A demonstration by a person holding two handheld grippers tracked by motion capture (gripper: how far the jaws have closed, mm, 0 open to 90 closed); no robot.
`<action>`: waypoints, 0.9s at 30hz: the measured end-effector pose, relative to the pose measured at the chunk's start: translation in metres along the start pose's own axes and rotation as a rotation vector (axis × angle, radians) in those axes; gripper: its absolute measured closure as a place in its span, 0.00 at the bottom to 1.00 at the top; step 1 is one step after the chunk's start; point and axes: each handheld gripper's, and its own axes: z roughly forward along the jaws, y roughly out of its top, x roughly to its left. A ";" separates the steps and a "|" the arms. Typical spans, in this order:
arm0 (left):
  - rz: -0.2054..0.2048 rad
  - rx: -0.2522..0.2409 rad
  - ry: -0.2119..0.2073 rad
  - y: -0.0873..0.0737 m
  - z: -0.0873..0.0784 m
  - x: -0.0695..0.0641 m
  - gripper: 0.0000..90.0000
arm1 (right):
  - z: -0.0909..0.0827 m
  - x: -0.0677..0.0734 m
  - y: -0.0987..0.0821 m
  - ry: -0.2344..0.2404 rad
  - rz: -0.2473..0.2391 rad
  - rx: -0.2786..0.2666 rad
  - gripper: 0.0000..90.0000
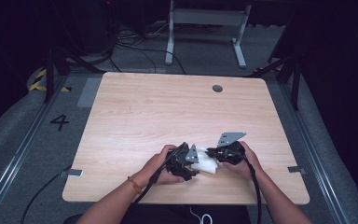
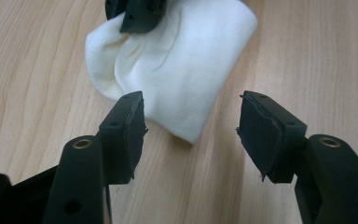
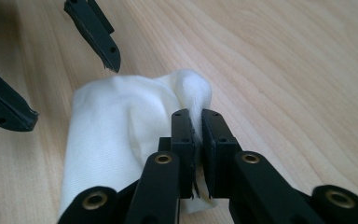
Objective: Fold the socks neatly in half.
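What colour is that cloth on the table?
The cloth is plain creamy white, no pattern; the left gripper view shows it best.

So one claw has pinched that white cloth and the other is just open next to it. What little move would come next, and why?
Probably the left gripper should ease forward and close on the near edge of the white cloth. Its jaws stand open with the folded edge just ahead of them, not touching, while the right gripper is already pinched shut on a fold at the far end. A second hold would let both pull the cloth flat.
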 end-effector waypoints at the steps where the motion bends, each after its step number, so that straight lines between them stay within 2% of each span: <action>1: -0.007 0.004 0.011 0.001 0.003 0.000 0.47 | 0.002 0.000 0.000 0.005 0.010 0.000 0.94; 5: -0.019 0.020 0.019 0.003 0.009 0.001 0.48 | 0.003 -0.005 -0.002 0.041 0.057 -0.003 0.94; 7: -0.011 0.037 0.016 0.003 0.014 0.001 0.49 | 0.004 -0.010 -0.005 0.075 0.102 -0.014 0.94; 8: -0.020 0.033 0.010 0.003 0.014 0.001 0.49 | 0.004 -0.011 -0.006 0.083 0.116 -0.019 0.94; 10: -0.028 0.032 0.005 0.004 0.015 0.003 0.51 | 0.004 -0.011 -0.006 0.081 0.112 -0.019 0.94; 12: -0.047 0.026 -0.014 0.003 0.016 0.005 0.51 | 0.003 -0.007 -0.003 0.055 0.076 -0.008 0.94; 13: -0.051 0.025 -0.016 0.003 0.016 0.006 0.50 | 0.003 -0.002 -0.001 0.020 0.025 0.001 0.92; 17: -0.041 0.037 -0.007 0.003 0.013 0.006 0.47 | -0.002 0.002 0.001 0.002 -0.012 -0.016 0.87; 20: -0.049 0.010 -0.014 0.002 0.007 0.008 0.44 | -0.007 0.004 0.004 -0.012 -0.033 -0.036 0.83; 27: -0.041 -0.003 0.022 -0.002 -0.013 0.015 0.41 | -0.021 0.014 0.011 -0.056 -0.097 -0.044 0.70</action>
